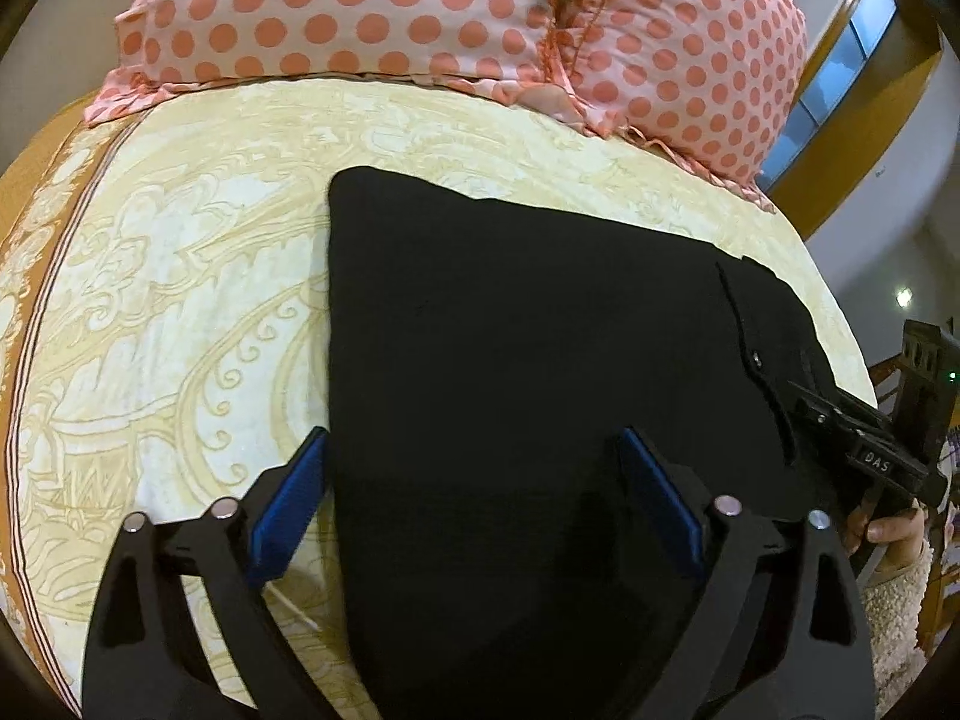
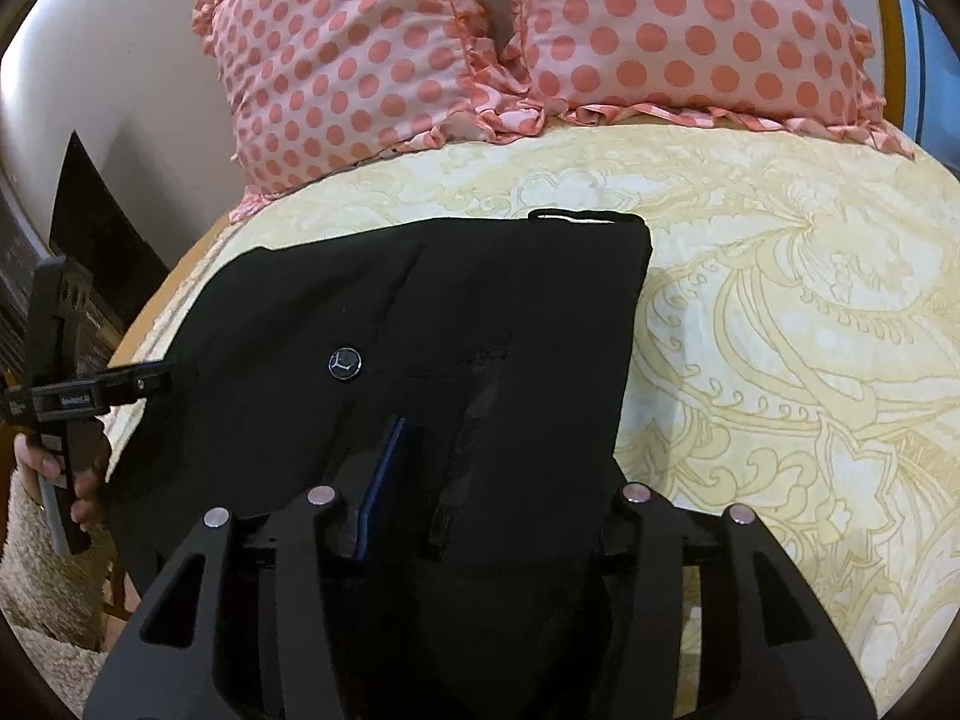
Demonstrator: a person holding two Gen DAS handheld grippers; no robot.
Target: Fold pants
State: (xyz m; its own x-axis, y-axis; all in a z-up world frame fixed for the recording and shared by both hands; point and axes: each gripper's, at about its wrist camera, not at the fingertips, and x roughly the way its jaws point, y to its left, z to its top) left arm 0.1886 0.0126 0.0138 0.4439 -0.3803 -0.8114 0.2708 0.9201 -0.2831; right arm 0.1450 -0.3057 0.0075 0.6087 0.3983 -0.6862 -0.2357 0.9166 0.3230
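Black pants (image 1: 510, 324) lie folded in a flat stack on the cream patterned bed; they also show in the right wrist view (image 2: 420, 300), with a shiny waist button (image 2: 343, 363) on top. My left gripper (image 1: 474, 498) is open, its blue pads (image 1: 288, 498) straddling the near left edge of the pants. My right gripper (image 2: 420, 468) is shut on a fold of the black cloth at the near edge, one blue pad edge (image 2: 378, 480) showing. The right gripper also appears in the left wrist view (image 1: 840, 432), at the waist end of the pants.
Two pink pillows with orange dots (image 1: 420, 12) (image 2: 540, 60) lie across the far end of the bed. The bedsheet (image 2: 810, 330) spreads wide to the right. The bed's left edge with an orange border (image 1: 36, 276) is close. A wooden frame and window (image 1: 840, 90) stand at the far right.
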